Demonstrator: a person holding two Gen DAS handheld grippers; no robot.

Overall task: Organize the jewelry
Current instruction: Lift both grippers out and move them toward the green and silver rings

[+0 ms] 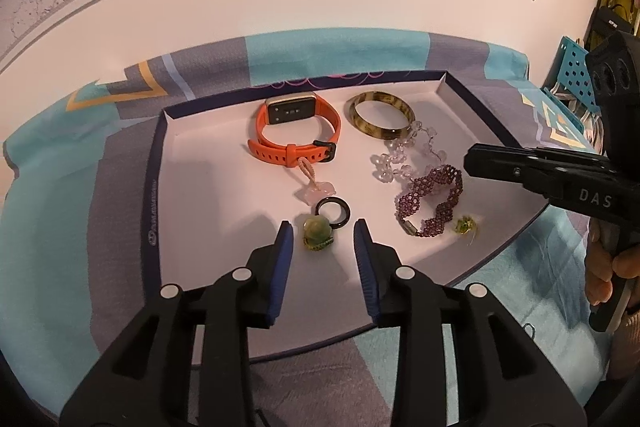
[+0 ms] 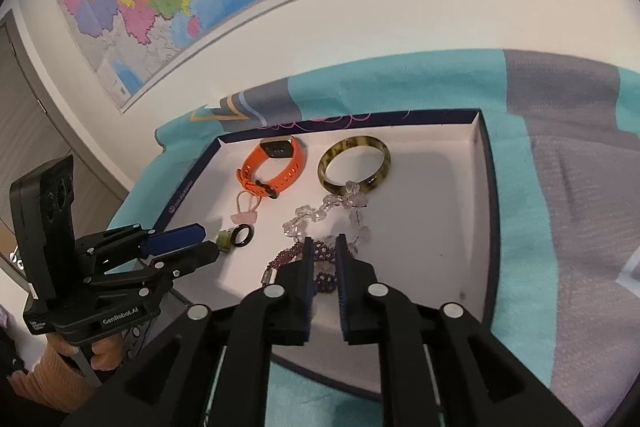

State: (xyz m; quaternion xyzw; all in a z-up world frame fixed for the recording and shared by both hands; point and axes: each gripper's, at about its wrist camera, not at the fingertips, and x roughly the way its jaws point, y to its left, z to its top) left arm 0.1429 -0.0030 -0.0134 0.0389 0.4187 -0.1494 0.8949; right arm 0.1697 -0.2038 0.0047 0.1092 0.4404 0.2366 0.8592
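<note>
In the tray (image 1: 160, 163), the green charm (image 1: 316, 233) and black ring (image 1: 333, 213) sit near its front, between the parted fingers of the left gripper (image 1: 322, 239), whose body reads "GenRobot.AI". The right gripper (image 2: 323, 247), marked "DAS", hangs slightly open over the purple bracelet (image 1: 430, 201), gripping nothing. The orange watch (image 1: 296, 131) and bangle (image 1: 380, 115) lie at the tray's back.
</note>
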